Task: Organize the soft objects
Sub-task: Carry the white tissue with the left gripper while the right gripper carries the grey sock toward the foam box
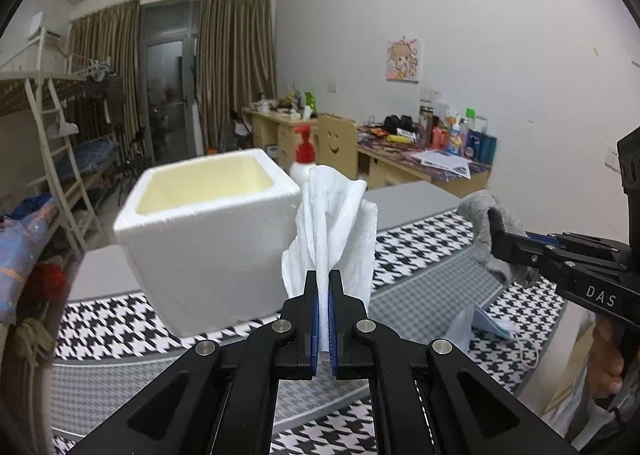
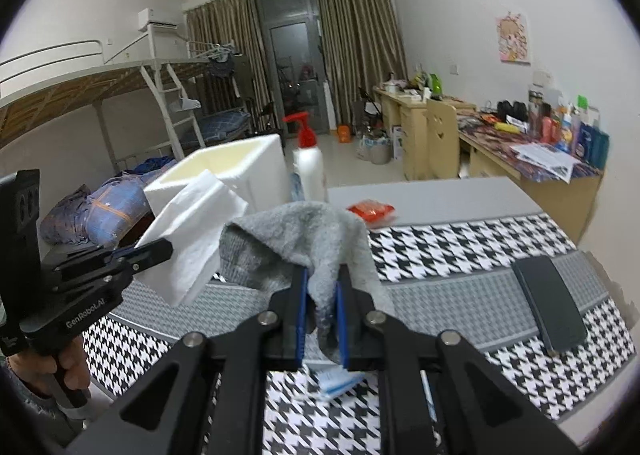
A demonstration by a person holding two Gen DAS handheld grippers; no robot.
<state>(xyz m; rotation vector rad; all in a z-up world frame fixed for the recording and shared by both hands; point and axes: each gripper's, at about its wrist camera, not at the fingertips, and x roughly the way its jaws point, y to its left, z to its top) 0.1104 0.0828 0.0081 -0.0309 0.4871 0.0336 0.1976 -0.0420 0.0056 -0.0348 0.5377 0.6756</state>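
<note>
Left gripper (image 1: 324, 287) pinches a white tissue (image 1: 336, 223). Right gripper (image 2: 322, 287) clenches a grey sock (image 2: 296, 235), near a foam box (image 1: 204, 231).

Even, dim indoor light; fisheye bends the edges into black corners; slight motion blur.

Thin crinkled white paper tissue (image 1: 334, 227), fuzzy grey knit sock (image 2: 304, 239), matt grainy foam box (image 1: 208, 239), houndstooth cloth (image 1: 420, 255)
</note>
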